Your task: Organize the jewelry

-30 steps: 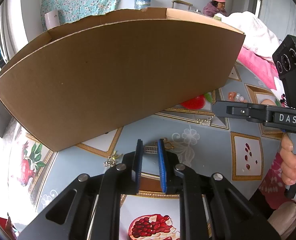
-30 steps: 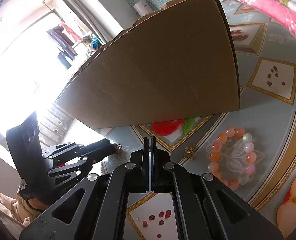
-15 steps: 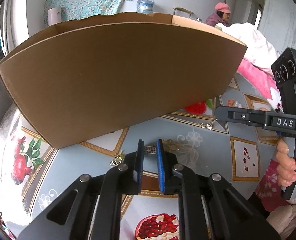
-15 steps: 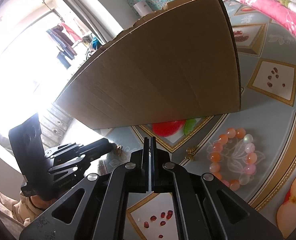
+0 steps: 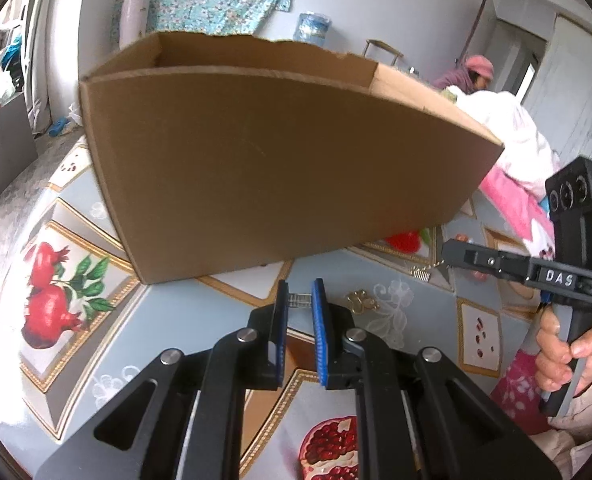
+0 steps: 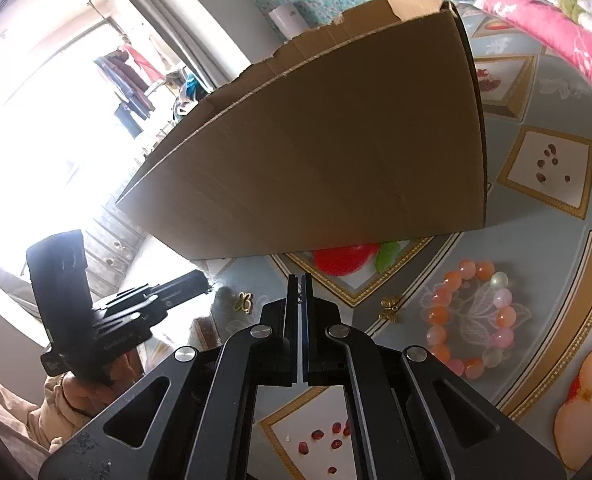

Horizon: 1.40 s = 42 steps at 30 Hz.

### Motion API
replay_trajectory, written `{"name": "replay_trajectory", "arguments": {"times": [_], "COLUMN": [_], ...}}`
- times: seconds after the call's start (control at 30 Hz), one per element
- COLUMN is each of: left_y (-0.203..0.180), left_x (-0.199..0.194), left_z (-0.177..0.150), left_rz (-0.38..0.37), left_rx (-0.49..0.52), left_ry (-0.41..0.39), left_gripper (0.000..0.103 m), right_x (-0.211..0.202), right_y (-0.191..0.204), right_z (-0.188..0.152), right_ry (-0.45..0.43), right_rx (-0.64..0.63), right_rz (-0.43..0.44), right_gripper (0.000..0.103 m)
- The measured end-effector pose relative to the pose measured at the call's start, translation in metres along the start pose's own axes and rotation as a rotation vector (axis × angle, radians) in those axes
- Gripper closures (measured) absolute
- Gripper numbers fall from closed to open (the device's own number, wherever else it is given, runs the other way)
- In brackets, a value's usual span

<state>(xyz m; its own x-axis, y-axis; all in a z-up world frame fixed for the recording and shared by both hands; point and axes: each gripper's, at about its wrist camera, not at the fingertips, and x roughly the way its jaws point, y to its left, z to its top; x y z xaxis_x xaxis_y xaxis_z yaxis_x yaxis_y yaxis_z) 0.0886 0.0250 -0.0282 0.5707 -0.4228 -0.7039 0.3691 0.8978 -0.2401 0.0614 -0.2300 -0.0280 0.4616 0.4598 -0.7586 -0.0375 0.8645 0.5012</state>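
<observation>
My left gripper (image 5: 300,292) is shut on a small ribbed silver piece (image 5: 300,301), held at the tips of its blue pads just above the patterned tablecloth. Straight ahead stands a big open cardboard box (image 5: 280,184). A gold looped charm (image 5: 362,302) lies just right of the fingers. My right gripper (image 6: 300,280) is shut, its pads together, low over the cloth before the box (image 6: 336,160). Right of it lie a gold butterfly charm (image 6: 390,309) and a pink and orange bead bracelet (image 6: 472,316). A small silvery piece (image 5: 422,274) sits beside the right gripper's tip (image 5: 446,252); whether it is held I cannot tell.
The box takes up most of the table (image 5: 200,320) ahead of both grippers. Pink and white bedding (image 5: 512,152) lies at the right edge. A person in a pink hat (image 5: 478,72) sits far behind. A hand (image 5: 564,352) grips the right gripper's handle.
My left gripper has moved sideways and rolled, with the silver piece still between its pads; the box's left corner and inside now show. The right gripper has stayed still and shut.
</observation>
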Motion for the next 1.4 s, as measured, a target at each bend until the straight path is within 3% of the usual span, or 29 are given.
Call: {"name": "replay_trajectory", "arguments": {"times": [0.37,0.6,0.77,0.93,1.13,1.4], "left_y": [-0.016,-0.044,-0.061,-0.054,-0.043,-0.05], "left_x": [-0.053,-0.098,-0.092,-0.043,0.022,0.079], "left_z": [0.017,0.045,0.075,0.109,0.141,0.163], "left_rz": [-0.046,-0.096,-0.094,-0.103,-0.158,-0.179], "left_rx": [0.014,0.113,0.175,0.105,-0.016,-0.121], "left_ry": [-0.121,-0.258,-0.295,-0.176,-0.02,0.104], "left_gripper": [0.092,0.092,0.092,0.092,0.092,0.092], "right_x": [-0.032,-0.065,-0.075,-0.059,-0.029,-0.006], "right_y": [0.033,0.06,0.066,0.055,0.037,0.016], "right_z": [0.017,0.046,0.072,0.1,0.126,0.148], "right_ry": [-0.107,-0.219,-0.272,-0.261,-0.185,-0.154], "right_rx": [-0.061,-0.149,-0.202,-0.201,-0.189,-0.194], "right_rz": [0.043,0.064,0.078,0.087,0.017,-0.063], "right_gripper": [0.103,0.103,0.103,0.103,0.103,0.099]}}
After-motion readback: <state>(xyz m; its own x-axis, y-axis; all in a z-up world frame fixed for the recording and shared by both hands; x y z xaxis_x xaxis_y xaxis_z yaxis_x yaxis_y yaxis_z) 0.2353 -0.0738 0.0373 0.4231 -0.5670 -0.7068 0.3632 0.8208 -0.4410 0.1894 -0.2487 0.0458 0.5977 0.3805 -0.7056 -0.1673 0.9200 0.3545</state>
